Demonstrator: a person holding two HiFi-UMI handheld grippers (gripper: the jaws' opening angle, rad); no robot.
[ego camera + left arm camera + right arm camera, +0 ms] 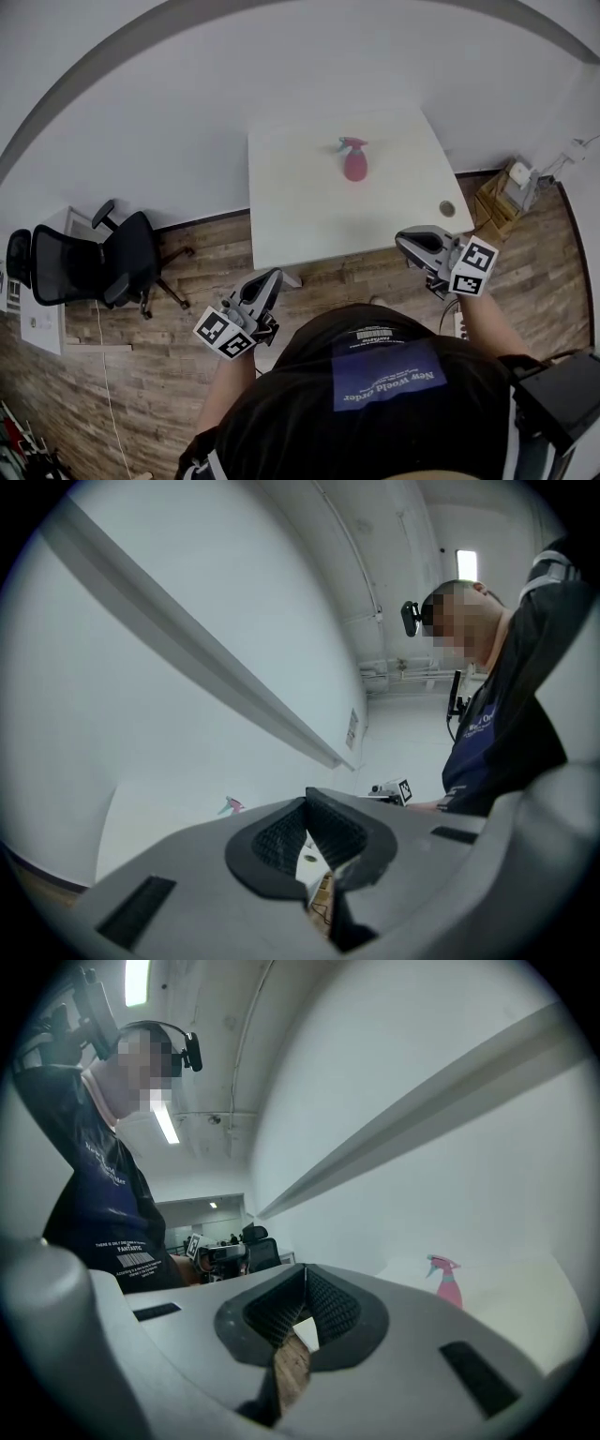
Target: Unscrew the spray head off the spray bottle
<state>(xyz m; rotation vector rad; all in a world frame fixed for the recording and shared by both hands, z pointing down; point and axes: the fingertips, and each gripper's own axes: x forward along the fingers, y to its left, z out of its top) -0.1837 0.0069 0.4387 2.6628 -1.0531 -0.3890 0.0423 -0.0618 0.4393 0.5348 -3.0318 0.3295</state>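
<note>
A pink spray bottle (354,162) with a teal spray head stands upright near the far middle of the white table (300,216). In the right gripper view the bottle (447,1283) shows small to the right; in the left gripper view only its spray head (231,806) peeks over the jaw body. My left gripper (270,284) is shut and empty, held low off the table's near left corner. At the table's near right edge my right gripper (410,242) is shut too, nothing in it. Both are well short of the bottle.
A black office chair (103,258) stands on the wood floor to the left. Cardboard boxes (502,192) and a power strip sit by the wall at the right. A round cable hole (447,208) marks the table's right corner. The wall runs just behind the table.
</note>
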